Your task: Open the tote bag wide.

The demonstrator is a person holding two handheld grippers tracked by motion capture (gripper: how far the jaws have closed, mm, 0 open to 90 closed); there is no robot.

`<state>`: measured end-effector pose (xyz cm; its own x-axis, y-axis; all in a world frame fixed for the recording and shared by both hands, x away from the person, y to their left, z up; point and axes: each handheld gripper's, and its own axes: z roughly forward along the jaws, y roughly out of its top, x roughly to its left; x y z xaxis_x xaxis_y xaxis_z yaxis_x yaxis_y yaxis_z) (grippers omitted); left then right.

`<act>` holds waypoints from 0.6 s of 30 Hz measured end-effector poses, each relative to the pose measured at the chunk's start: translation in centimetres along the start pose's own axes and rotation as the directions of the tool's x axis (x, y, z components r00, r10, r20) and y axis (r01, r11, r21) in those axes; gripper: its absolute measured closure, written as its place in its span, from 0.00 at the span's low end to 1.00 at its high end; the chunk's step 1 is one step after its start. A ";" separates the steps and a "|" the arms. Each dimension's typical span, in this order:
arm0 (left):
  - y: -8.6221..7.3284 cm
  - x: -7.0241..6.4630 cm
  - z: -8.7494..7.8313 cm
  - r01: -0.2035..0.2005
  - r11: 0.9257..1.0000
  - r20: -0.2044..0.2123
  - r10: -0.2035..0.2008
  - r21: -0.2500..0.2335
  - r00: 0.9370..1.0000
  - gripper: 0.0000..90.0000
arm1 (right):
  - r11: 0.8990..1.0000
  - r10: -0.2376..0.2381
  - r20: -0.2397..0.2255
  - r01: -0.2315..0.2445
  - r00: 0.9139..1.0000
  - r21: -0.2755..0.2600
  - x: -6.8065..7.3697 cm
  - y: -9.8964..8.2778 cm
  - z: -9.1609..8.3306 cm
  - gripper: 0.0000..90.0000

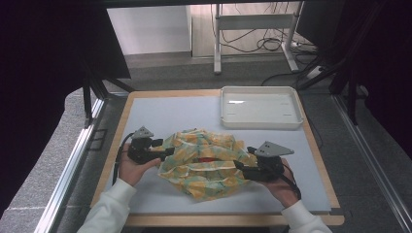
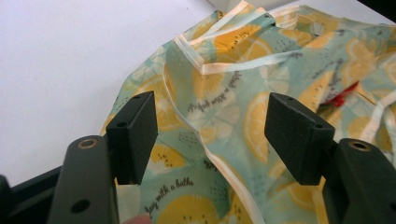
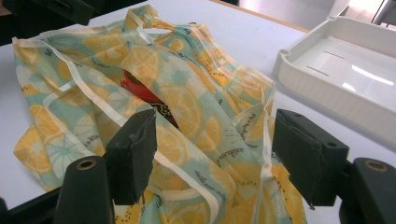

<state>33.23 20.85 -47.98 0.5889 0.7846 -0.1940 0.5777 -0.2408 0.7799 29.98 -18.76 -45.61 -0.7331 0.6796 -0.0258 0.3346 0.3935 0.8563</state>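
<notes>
The left hand-held gripper [image 1: 163,151] lies low at the left edge of a crumpled cloth [image 1: 206,162], its jaws spread, with folds of the cloth lying between the pads and no pinch visible. The right hand-held gripper [image 1: 245,162] meets the cloth from the opposite side, jaws likewise spread over the fabric without pressing on it. The cloth sits between the 2 hand-held grippers, bunched in a heap and touching both.

Under them is a pale grey surface [image 1: 165,114] with a light wooden border. Beyond the right hand-held gripper, well apart from the cloth, a white tray [image 1: 261,121] stands at the far edge. Past the surface lies grey carpet, the legs of a metal stand [image 1: 252,22] and loose cables [image 1: 272,43] by a white wall; dark panels close in both sides.

The cloth is mint green with orange and lemon slices and cream edging. In the left gripper view the printed script "Joy with a bathe" [image 2: 170,193] can be read; other lines of script are too creased to make out. Something red [image 3: 140,91] shows through a gap in the folds.

Both forearms, in white sleeves [image 1: 114,208], come in low, each hand [image 1: 133,170] wrapped around its hand-held gripper, the jaws pointing inward, level with the surface.
</notes>
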 end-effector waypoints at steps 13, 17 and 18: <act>0.5 1.7 4.2 0.037 0.996 0.105 -0.046 0.081 0.993 0.35 | 1.000 -0.001 -0.001 0.001 1.000 0.009 -0.1 -0.3 0.1 0.34; 0.1 1.4 4.9 0.014 0.995 0.099 -0.024 0.098 0.995 0.49 | 1.000 0.000 0.004 0.000 1.000 0.008 -0.2 -0.4 0.1 0.34; 0.1 1.3 5.0 0.012 0.994 0.097 -0.022 0.104 0.995 0.53 | 1.000 -0.001 0.005 0.001 1.000 0.008 -0.2 -0.4 0.1 0.34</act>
<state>36.88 18.99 -51.16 0.6278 0.7307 -0.2682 0.6407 -0.2895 0.7111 30.06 -19.01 -46.00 -0.7303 0.6825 -0.0293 0.3387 0.3991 0.8521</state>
